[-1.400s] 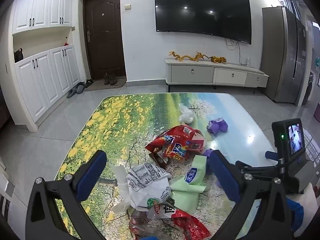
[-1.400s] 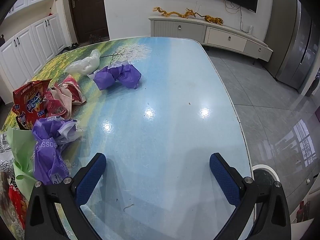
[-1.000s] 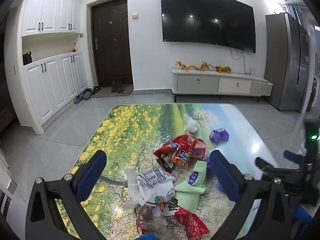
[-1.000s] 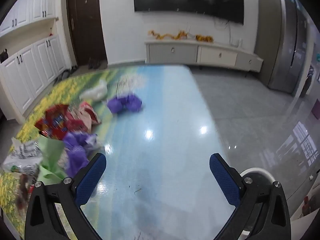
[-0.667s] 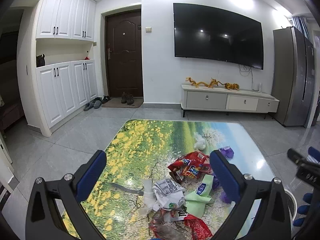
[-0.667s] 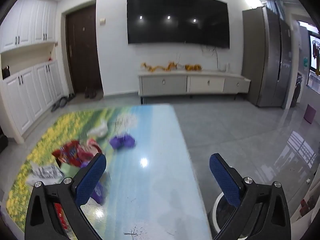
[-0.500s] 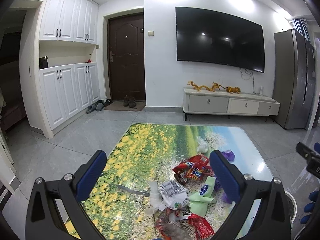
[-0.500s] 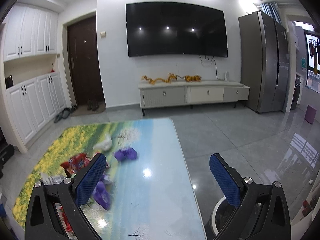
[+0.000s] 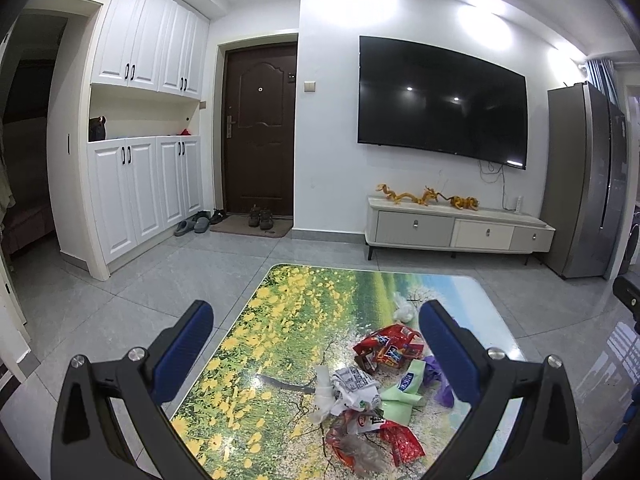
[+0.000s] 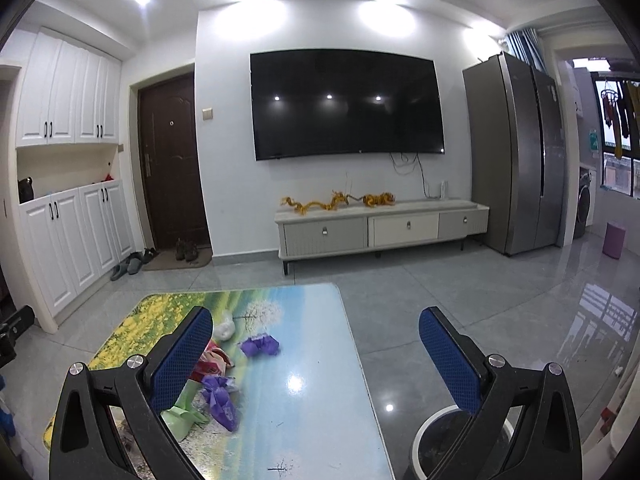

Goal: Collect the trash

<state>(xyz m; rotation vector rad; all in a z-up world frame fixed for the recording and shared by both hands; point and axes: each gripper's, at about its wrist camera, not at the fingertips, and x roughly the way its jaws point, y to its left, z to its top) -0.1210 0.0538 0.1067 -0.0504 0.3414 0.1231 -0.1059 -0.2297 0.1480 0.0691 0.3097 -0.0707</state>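
Trash lies on a low table printed with a landscape. In the left wrist view I see a red snack bag, a crumpled white printed bag, a pale green wrapper, a purple bag and a clear white bag. The right wrist view shows a purple wad, a purple bag and a round bin on the floor right of the table. My left gripper and right gripper are both open, empty and held high above the table.
A TV console with golden dragon figures stands against the far wall under a wall TV. A grey fridge is at the right, white cabinets and a dark door at the left. Shoes lie by the door.
Both grippers have risen and pulled back from the table, so the trash now looks smaller and lower. Both stayed open and empty.
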